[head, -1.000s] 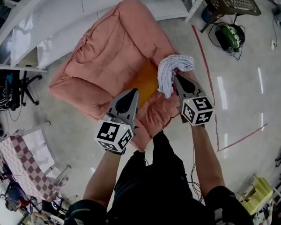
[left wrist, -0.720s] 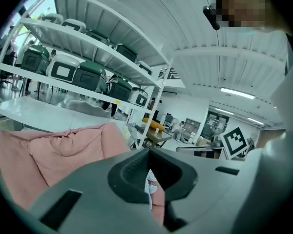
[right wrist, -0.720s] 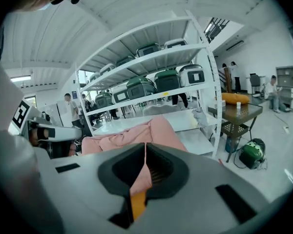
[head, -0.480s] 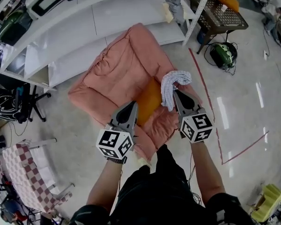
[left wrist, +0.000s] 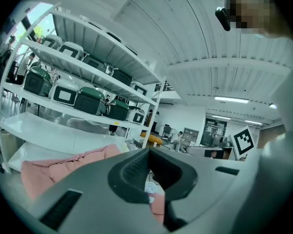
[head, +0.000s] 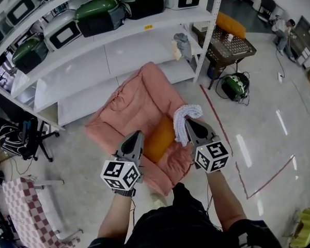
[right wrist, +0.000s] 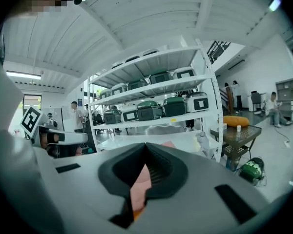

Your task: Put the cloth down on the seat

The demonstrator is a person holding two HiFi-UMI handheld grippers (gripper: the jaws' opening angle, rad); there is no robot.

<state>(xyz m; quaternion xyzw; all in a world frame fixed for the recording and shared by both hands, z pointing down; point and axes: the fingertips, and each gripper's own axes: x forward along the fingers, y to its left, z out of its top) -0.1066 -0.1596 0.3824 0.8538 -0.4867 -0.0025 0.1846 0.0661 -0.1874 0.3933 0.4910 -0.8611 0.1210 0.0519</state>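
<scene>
The cloth had dropped to frame centre, pinched by the right gripper over the seat; the left gripper jaws were pressed together.

Pretty bright, even light from the ceiling strip lights, glare streaks on the glossy floor. Gripper views have heavy fisheye, dark corners and a soft foreground.

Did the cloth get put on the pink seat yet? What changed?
Not yet. Mostly the head view tipped up, so the shelf with green cases came into sight. The right gripper still holds the cloth over the pink seat; the left gripper stays shut and empty.
</scene>
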